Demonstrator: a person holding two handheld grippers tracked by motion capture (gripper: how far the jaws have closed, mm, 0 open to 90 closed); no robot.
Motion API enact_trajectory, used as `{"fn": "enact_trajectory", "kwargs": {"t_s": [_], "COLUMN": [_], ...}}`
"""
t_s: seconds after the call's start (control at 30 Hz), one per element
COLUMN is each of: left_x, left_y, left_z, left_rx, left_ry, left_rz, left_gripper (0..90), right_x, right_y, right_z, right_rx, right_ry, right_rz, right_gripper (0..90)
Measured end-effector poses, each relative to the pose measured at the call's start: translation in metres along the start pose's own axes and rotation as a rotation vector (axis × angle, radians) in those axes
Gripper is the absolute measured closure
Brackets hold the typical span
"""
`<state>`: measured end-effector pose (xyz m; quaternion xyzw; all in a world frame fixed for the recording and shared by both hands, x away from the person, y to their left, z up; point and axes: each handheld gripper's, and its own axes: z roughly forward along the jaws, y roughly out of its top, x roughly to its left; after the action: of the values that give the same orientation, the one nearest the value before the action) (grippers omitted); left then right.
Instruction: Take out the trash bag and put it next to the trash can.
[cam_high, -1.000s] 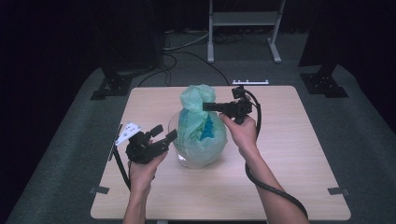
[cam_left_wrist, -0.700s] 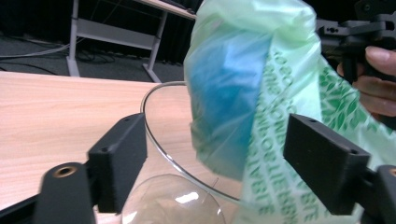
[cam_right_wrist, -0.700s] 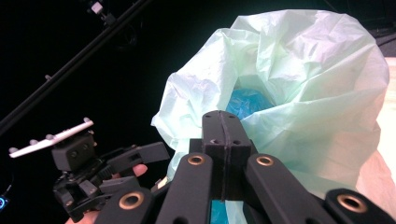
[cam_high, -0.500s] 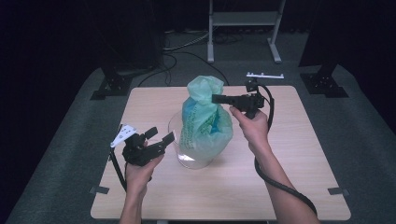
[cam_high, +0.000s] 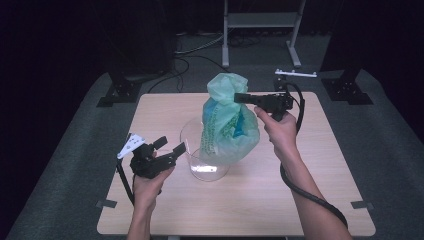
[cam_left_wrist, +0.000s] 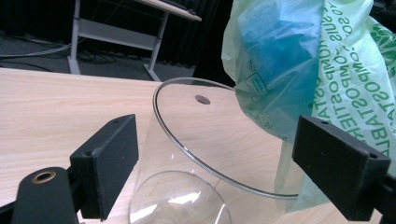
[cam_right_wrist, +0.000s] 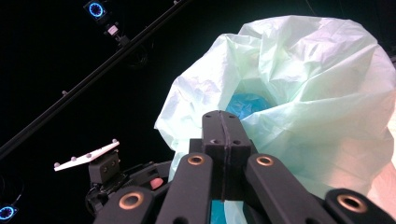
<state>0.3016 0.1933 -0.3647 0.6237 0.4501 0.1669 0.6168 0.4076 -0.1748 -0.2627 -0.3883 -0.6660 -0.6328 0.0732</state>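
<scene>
My right gripper (cam_high: 238, 97) is shut on the gathered neck of a pale green plastic bag (cam_high: 227, 127) with something blue inside, and holds it up over the table. In the right gripper view the shut gripper (cam_right_wrist: 223, 128) stands in front of the bag's puffed top (cam_right_wrist: 299, 88). The bag's bottom hangs at the mouth of a clear jar (cam_high: 197, 160); I cannot tell whether it is still inside. My left gripper (cam_high: 171, 145) sits just left of the jar. Its jaws have just been opening and stand wide, with the jar's rim (cam_left_wrist: 187, 140) between them, untouched, and the bag (cam_left_wrist: 317, 60) behind.
The wooden table (cam_high: 320, 165) has bare surface on all sides of the jar. A cable (cam_high: 305, 192) trails from my right gripper along the forearm. Behind the table are a metal stand (cam_high: 260, 20), two black stand bases (cam_high: 120, 92) (cam_high: 347, 90) and a white strip (cam_high: 295, 73).
My right gripper has risen and drifted right, pulling the bag up out of the jar. My left gripper's jaws have spread wider beside the jar while the hand stayed put.
</scene>
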Motion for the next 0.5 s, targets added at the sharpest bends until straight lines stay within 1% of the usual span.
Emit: {"fn": "enact_trajectory", "kwargs": {"t_s": [0.17, 0.5], "left_x": [0.001, -0.001], "left_y": [0.0, 0.0], "left_z": [0.0, 0.002], "left_rx": [-0.003, 0.004], "left_ry": [0.006, 0.003], "left_rz": [-0.008, -0.005], "left_gripper": [11.5, 11.0], "right_x": [0.001, 0.001], "right_y": [0.003, 0.009], "right_z": [-0.006, -0.028], "right_rx": [-0.005, -0.036], "right_ry": [-0.006, -0.026], "right_rz": [-0.005, -0.01], "right_gripper": [90.0, 90.0]}}
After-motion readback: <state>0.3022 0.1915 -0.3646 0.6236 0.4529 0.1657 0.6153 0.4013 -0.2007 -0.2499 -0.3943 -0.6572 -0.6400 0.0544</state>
